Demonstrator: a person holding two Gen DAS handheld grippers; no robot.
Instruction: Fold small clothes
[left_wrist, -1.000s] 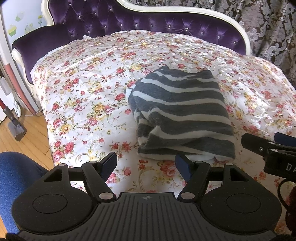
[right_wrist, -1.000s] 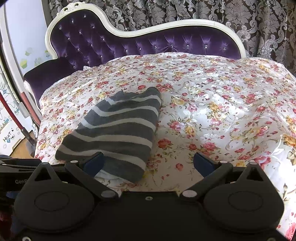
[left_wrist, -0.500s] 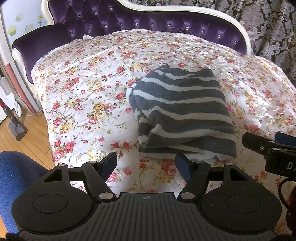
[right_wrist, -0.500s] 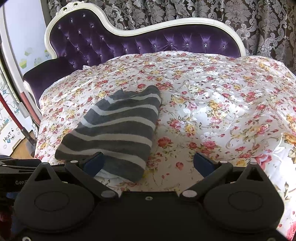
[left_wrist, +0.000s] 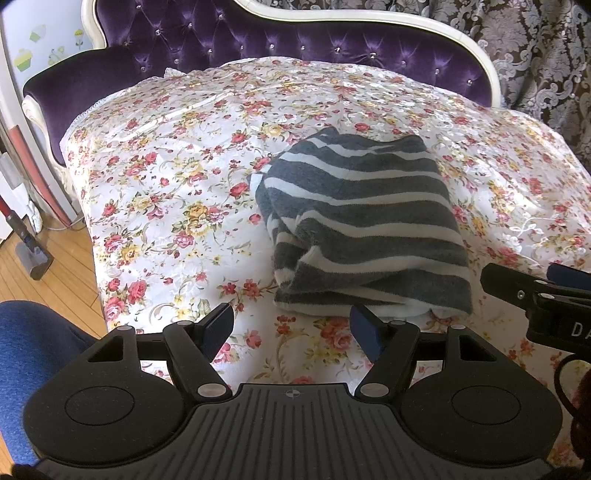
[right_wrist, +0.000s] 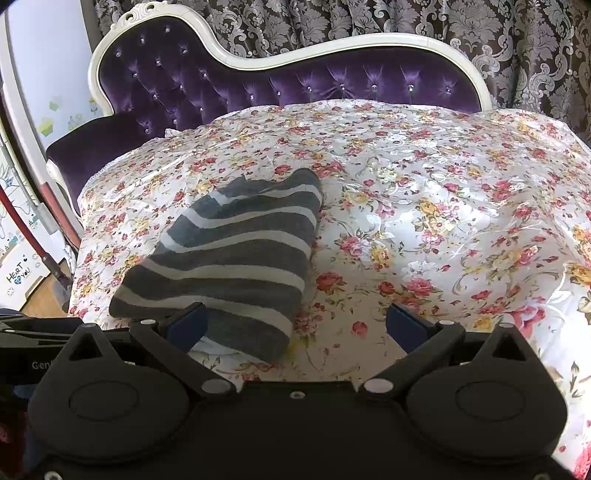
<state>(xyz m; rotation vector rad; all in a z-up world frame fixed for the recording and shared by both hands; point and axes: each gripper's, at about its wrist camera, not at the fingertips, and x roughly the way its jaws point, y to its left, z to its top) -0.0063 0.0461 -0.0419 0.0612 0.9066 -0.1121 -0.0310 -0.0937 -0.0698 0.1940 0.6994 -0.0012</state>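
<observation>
A: Left wrist view showed the striped grey sweater (left_wrist: 364, 229) folded, lying mid-way across the floral bedspread (left_wrist: 166, 177); the left gripper (left_wrist: 291, 328) hung spread and empty just near of its near hem.

B: Right gripper (right_wrist: 295, 325) also stood spread, pinching nothing; I'd judge the fold nearly done; better to press the bulging near-left layers flat.

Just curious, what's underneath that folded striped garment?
The striped garment lies on the floral cover. At its near edge a bit of white fabric peeks out from beneath. Whether anything more lies under it cannot be seen.
</observation>
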